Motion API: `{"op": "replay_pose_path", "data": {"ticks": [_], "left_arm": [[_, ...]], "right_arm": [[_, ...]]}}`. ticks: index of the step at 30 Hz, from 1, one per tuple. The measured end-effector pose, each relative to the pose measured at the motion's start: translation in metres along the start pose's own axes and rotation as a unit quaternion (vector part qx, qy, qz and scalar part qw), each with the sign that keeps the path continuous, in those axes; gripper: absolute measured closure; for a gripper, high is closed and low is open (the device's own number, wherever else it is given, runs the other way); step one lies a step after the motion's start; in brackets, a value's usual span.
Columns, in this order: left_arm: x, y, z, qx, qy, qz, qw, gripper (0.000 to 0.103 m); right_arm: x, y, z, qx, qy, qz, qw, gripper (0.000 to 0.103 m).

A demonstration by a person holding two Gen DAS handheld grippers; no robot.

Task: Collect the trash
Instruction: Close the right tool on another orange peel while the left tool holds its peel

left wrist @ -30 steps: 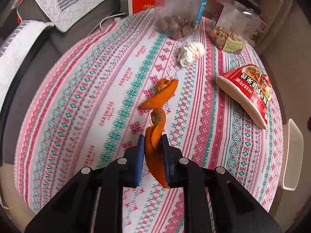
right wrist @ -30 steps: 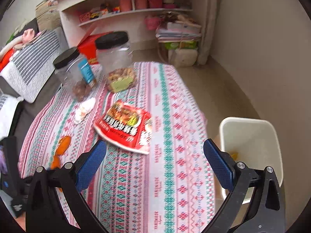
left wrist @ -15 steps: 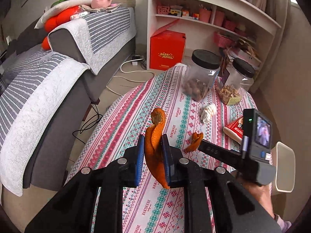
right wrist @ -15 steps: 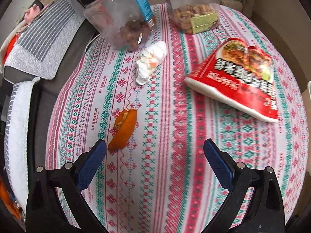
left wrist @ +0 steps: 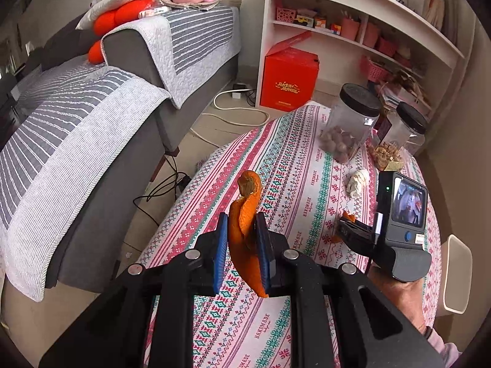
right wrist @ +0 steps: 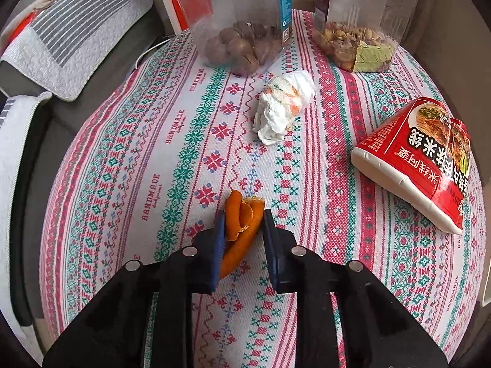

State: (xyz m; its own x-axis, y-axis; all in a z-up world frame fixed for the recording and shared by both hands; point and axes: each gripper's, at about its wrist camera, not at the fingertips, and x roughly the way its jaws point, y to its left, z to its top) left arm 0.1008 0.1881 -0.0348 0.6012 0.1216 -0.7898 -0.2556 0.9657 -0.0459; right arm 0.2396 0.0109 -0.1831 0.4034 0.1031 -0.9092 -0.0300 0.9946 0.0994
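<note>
Right wrist: right claw [right wrist: 242, 230] now closed around second orange peel [right wrist: 241, 228], formerly wide open; left claw [left wrist: 242, 239] still clamping its peel [left wrist: 244, 214].

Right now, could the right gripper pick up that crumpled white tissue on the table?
Probably not yet: the right gripper is already closed on an orange peel. The tissue lies farther ahead, nothing between.

Two clear black-lidded jars: nut jar [left wrist: 349, 128] and mixed-snack jar [left wrist: 399, 141] side by side at table [right wrist: 129, 153] far edge. Red box [left wrist: 288, 79] on floor beyond. Striped-cover sofa [left wrist: 76, 128] along table's left side.
</note>
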Motion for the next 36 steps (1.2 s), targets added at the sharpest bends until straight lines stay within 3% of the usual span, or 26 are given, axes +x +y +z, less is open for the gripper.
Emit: {"op": "replay_pose_path", "data": {"ticks": [11, 19, 27, 36], "left_arm": [[-0.010, -0.015, -0.004, 0.007, -0.015, -0.015, 0.9998, 0.084], [-0.009, -0.041, -0.015, 0.022, -0.019, -0.028, 0.9992, 0.084], [-0.004, -0.061, -0.018, 0.011, -0.011, -0.056, 0.9983, 0.084], [-0.007, -0.095, -0.021, 0.037, -0.027, -0.077, 0.9959, 0.085]], "right_arm": [[-0.108, -0.039, -0.025, -0.042, -0.062, 0.081, 0.994, 0.082], [-0.159, -0.086, -0.043, -0.011, -0.110, 0.146, 0.983, 0.082], [-0.165, -0.114, -0.042, 0.013, -0.130, 0.146, 0.981, 0.082], [-0.183, -0.164, -0.038, 0.057, -0.154, 0.137, 0.977, 0.082]]}}
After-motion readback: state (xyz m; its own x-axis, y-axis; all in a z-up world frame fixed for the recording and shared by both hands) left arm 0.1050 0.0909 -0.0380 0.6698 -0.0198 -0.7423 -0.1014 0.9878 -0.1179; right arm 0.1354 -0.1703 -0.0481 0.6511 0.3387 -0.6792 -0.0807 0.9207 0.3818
